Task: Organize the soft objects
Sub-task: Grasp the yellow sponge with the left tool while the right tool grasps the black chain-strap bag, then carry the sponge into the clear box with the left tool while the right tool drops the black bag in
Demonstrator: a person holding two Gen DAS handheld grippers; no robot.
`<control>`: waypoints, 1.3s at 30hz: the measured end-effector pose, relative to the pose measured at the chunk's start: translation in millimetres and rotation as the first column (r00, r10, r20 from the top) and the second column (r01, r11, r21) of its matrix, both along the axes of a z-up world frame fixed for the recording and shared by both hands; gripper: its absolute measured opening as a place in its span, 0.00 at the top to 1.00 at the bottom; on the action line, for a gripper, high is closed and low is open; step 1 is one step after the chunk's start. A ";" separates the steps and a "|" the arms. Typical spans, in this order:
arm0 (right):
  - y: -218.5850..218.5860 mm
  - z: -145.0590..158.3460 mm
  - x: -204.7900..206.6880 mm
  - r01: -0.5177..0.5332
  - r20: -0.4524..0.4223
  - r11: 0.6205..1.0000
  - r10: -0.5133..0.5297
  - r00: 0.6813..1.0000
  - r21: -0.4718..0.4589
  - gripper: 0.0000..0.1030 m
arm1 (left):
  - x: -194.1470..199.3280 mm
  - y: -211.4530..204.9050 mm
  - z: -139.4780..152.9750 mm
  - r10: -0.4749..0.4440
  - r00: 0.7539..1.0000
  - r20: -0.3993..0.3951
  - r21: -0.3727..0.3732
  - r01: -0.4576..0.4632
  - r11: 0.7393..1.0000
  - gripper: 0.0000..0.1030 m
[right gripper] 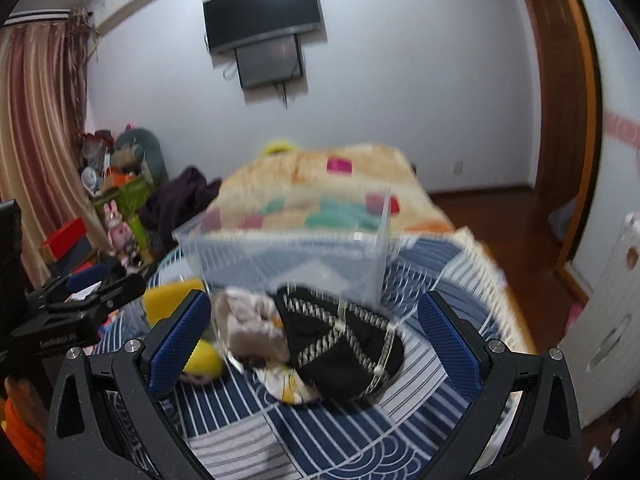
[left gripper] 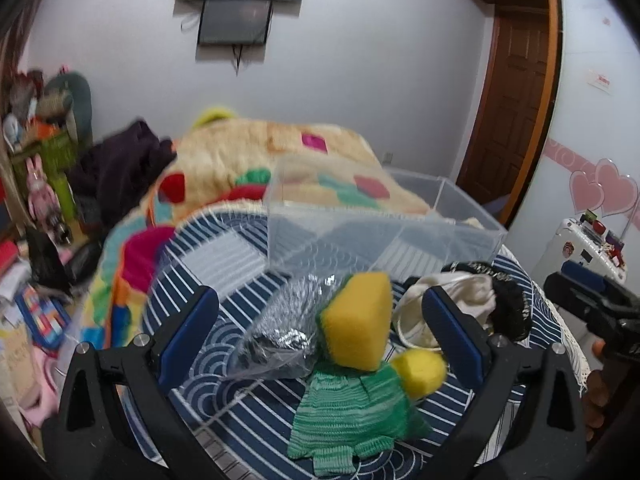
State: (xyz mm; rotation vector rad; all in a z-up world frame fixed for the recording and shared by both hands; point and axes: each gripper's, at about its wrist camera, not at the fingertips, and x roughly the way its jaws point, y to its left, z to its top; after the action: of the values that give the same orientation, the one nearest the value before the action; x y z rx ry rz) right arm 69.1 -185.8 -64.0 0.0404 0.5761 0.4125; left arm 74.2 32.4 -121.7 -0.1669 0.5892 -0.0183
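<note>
Left wrist view: left gripper [left gripper: 320, 332] spread wide, blue pads [left gripper: 188, 330] clear of everything, nothing held. Between the fingers, on the blue striped cloth [left gripper: 240, 420]: a yellow sponge [left gripper: 356, 322] with a green backing, tilted up on edge; just left of it and touching, a clear bag of silver scouring material [left gripper: 276, 340]; nearer, a green knitted piece [left gripper: 344, 408] lying flat with a yellow ball [left gripper: 420, 372] at its right edge. Farther right, a crumpled white cloth [left gripper: 460, 300] against a black patterned cap [left gripper: 508, 304]. Beyond the pile, a clear plastic box [left gripper: 384, 216], open on top, its near wall close behind the sponge. Far side taken up by a patchwork blanket [left gripper: 248, 160]; cloth edge dropping off at the right, where the right gripper [left gripper: 592, 304] shows.

Right wrist view, blurred: right gripper [right gripper: 316, 340] likewise gaping, holding nothing. Black patterned cap [right gripper: 344, 344] centred between the fingers, white cloth [right gripper: 252, 328] touching its left side, yellow ball [right gripper: 206, 356] beside the left pad. Clear box [right gripper: 288, 256] just behind the cap. Bare striped cloth [right gripper: 320, 432] on the near side; wooden floor [right gripper: 500, 220] past the fringed right edge.
</note>
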 end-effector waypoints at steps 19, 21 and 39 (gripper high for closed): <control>-9.3 -37.0 24.5 0.000 -0.214 1.000 0.004 0.977 0.019 0.53 | -1.6 -14.9 -7.8 -0.069 0.998 0.006 0.004 0.069 0.998 0.47; -10.1 -38.0 23.9 -0.003 -0.221 0.999 0.010 0.975 0.032 0.59 | -0.4 -14.8 -8.9 -0.068 0.998 0.000 -0.002 0.068 0.998 0.53; -27.4 3.9 10.7 0.078 -0.090 0.989 -0.067 0.994 0.125 0.81 | -24.5 -25.4 33.3 -0.092 0.989 0.118 0.047 0.087 0.995 0.69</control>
State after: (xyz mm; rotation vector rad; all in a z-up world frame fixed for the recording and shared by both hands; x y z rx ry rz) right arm 79.8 -213.1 -60.1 0.2030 0.6305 0.3779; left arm 49.6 7.0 -88.5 -0.0975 0.4764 -0.1023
